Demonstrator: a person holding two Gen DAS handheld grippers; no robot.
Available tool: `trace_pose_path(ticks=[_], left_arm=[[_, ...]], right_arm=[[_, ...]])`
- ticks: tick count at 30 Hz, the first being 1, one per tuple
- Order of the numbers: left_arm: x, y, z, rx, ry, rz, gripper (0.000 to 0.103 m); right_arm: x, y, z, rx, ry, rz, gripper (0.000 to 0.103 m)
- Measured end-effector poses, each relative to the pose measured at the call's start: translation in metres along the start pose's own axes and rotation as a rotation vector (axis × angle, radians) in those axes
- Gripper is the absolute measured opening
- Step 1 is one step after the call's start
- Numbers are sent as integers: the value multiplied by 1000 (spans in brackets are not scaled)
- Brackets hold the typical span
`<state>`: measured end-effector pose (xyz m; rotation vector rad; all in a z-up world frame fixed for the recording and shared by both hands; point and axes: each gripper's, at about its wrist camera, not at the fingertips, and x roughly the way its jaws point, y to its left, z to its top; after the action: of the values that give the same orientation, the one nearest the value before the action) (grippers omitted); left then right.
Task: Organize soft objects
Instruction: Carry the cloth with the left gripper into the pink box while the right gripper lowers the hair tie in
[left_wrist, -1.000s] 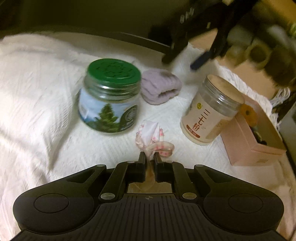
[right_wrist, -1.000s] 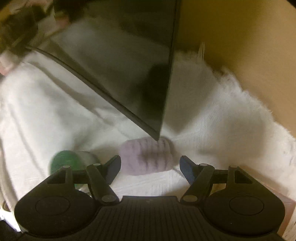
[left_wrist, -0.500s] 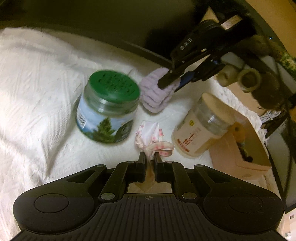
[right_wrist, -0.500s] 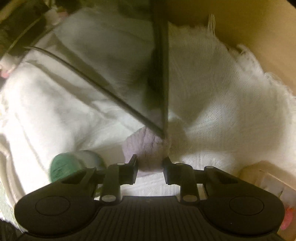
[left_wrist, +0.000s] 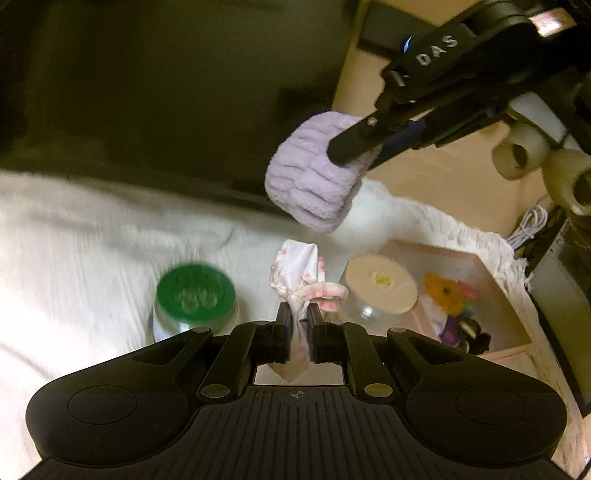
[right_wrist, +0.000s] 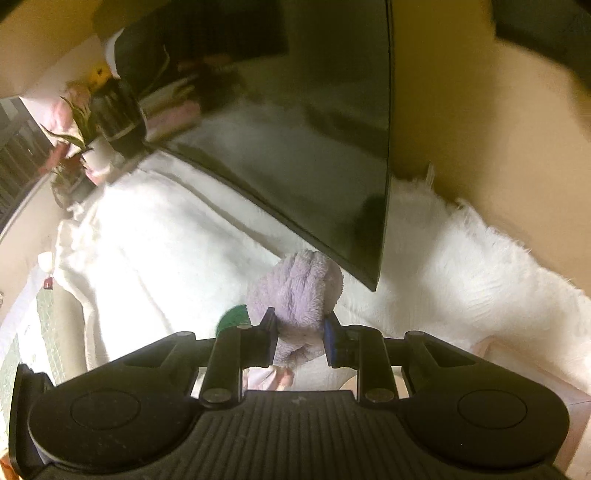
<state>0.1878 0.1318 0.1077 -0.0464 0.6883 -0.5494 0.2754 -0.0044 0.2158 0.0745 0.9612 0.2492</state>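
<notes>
Two soft objects are in play, and both are held off the white cloth (left_wrist: 92, 258). The lilac plush wristband (left_wrist: 317, 177) is pinched between the fingers of the right gripper (right_wrist: 300, 332), whose jaws have just been closing on it, and it is carried in the air above the jars. The pink-and-white fabric scrunchie (left_wrist: 301, 277) is clenched in the tightly closed left gripper (left_wrist: 298, 321), with part of it hanging below the fingers. The pink open box (left_wrist: 495, 295), at the cloth's right edge, already holds a few small colourful items, so delivery into it is judged the remaining step for both pieces; neither has been placed. Two jars are counted: one green-lidded jar (left_wrist: 195, 291) and one beige-lidded jar (left_wrist: 380, 284), both upright.
</notes>
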Motion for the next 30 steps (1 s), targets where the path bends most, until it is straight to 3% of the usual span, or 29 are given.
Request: trace_pose_path(ticks=[10,16,24,30], left_arm=[[-16,-33,35,72,-79,-16,11],[-4,-86,44,161,-62,-117,11],[39,-161,25,254,64,-295,11],[89,-194,4,307,177,-331,11]], right_arm=[[-83,-13,-24,3,-216,-13,24],[-117,-56,-56,102,-283,-60,24],[-136,-136,-116,280,-337,-166,24],[-105,-187,-155,432,-255,-191,24]])
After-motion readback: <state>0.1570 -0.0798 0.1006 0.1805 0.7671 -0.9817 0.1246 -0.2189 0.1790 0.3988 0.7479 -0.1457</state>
